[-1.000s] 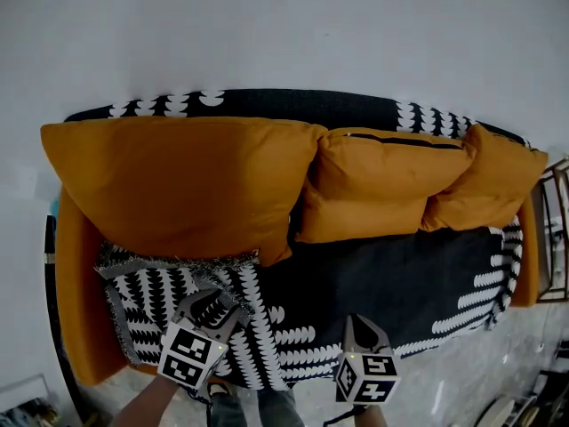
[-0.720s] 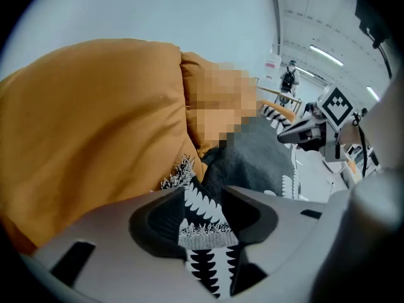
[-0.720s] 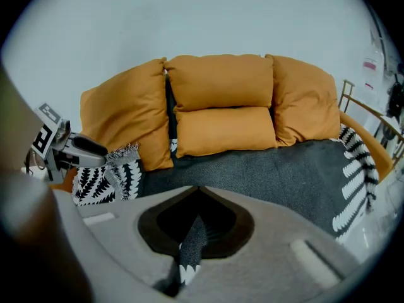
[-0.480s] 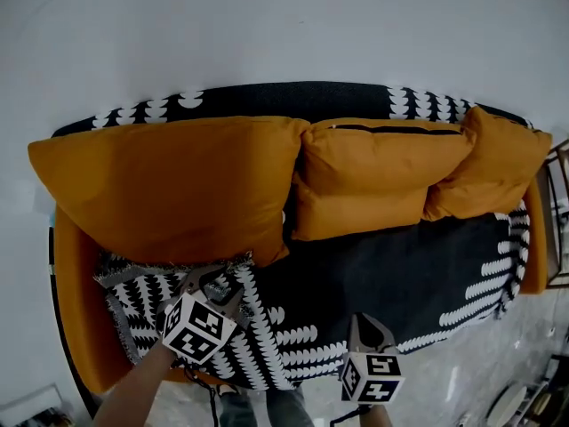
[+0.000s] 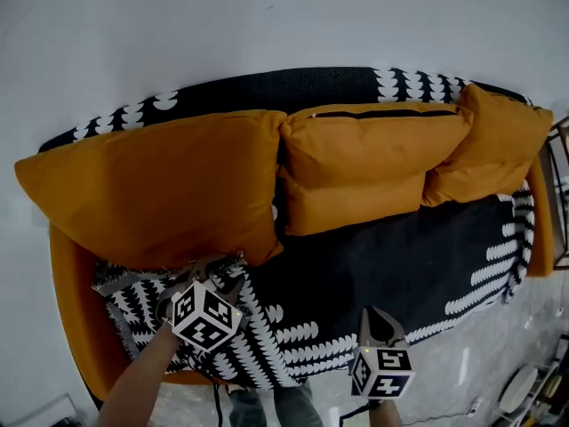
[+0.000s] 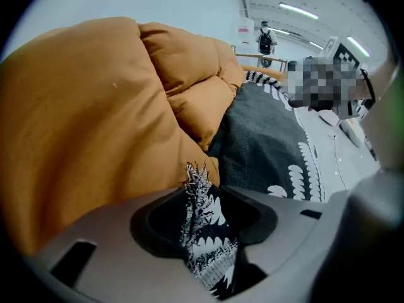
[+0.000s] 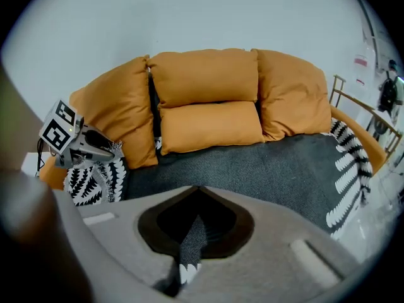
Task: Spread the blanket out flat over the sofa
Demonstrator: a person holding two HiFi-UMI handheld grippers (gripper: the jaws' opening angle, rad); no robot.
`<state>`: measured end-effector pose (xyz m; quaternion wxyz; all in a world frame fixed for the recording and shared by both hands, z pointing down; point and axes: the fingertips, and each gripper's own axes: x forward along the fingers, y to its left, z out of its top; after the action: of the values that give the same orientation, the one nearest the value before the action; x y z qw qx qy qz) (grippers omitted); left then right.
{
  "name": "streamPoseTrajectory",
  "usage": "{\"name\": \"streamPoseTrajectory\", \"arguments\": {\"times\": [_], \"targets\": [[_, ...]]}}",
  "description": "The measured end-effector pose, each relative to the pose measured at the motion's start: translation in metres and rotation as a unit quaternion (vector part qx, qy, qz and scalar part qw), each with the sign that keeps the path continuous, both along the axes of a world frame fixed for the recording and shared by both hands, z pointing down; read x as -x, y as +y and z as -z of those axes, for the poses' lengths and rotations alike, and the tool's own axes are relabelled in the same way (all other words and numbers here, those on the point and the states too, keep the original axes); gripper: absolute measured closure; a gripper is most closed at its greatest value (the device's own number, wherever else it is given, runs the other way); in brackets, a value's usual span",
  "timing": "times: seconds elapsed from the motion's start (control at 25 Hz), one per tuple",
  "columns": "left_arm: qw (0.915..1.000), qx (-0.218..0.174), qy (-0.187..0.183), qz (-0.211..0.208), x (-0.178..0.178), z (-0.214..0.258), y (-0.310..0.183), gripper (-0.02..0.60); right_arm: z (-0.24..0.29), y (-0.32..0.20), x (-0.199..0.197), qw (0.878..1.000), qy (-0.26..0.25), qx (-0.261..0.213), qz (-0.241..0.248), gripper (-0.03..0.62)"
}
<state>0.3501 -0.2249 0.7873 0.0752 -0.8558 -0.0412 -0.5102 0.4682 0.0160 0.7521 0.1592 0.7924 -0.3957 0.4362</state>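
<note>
A dark grey blanket [image 5: 391, 274] with white leaf bands covers the seat of the orange sofa [image 5: 67, 265] and hangs over its back. Its left end [image 5: 147, 301] lies folded back and bunched on the left of the seat. My left gripper [image 5: 206, 274] is shut on the fringed edge [image 6: 201, 213] of this end, just under the big orange cushion [image 5: 151, 185]. My right gripper [image 5: 378, 327] is at the front edge of the seat, shut on the blanket's front hem [image 7: 189, 245]. The left gripper [image 7: 95, 145] also shows in the right gripper view.
Three orange cushions [image 5: 364, 172] lean along the sofa back, over the blanket. A metal rack [image 5: 560, 194] stands at the sofa's right end. Pale floor [image 5: 498, 345] lies in front. A person [image 6: 265, 40] stands far off in the room.
My left gripper has moved up and back towards the big cushion, carrying the fringed edge. The right gripper has shifted slightly right along the front hem.
</note>
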Motion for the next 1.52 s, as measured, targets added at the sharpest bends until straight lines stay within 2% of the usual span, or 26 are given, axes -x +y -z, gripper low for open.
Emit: {"name": "streamPoseTrajectory", "arguments": {"times": [0.08,0.24,0.48,1.28,1.52], "targets": [[1.0000,-0.001,-0.007,0.000,-0.004,-0.005,-0.002,0.413,-0.001,0.001,-0.002,1.000,-0.002,0.000,-0.003,0.589],[0.9998,-0.011,-0.011,0.008,-0.010,-0.010,-0.010,0.485,-0.005,0.002,-0.005,1.000,-0.005,0.000,-0.006,0.589],[0.9986,-0.044,-0.024,-0.016,-0.010,-0.014,-0.011,0.513,-0.009,0.000,-0.009,1.000,-0.008,0.000,-0.005,0.589],[0.9989,-0.006,-0.023,0.039,-0.004,-0.010,-0.010,0.555,-0.005,0.005,-0.009,1.000,-0.012,-0.009,-0.013,0.589],[0.9986,-0.013,-0.018,0.048,-0.001,0.002,-0.012,0.557,-0.001,0.011,-0.004,1.000,-0.014,-0.014,-0.019,0.589]]}}
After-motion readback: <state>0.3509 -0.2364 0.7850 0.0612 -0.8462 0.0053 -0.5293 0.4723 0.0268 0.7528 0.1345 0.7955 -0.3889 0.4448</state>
